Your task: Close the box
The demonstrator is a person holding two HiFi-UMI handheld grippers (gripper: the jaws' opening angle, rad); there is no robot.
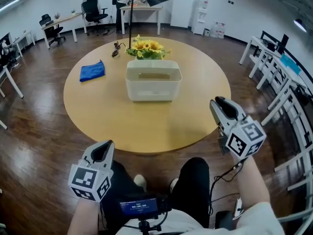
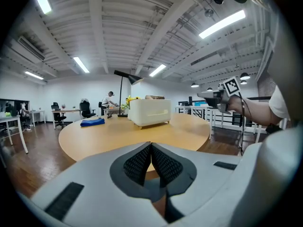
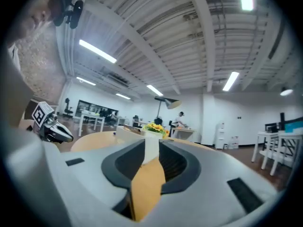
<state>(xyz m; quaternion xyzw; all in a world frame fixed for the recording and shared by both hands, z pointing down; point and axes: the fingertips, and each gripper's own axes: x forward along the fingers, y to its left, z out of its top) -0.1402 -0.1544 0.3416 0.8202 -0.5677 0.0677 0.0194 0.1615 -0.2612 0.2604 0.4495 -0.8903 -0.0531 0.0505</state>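
Two hand-held grippers hang back by my body at the tabletop's (image 1: 107, 116) near rim. My left hand-held gripper (image 2: 151, 148) is clenched on nothing. My right hand-held gripper (image 3: 151, 150) is released, and only bare tabletop shows through its gap. The box (image 1: 153, 80) stands well apart from both, mid-tabletop. Its lid seems to lie on top, but I can't tell whether it is seated. Pressing one side only could tilt the lid or shove the box into the flowers (image 1: 146, 48) just behind.
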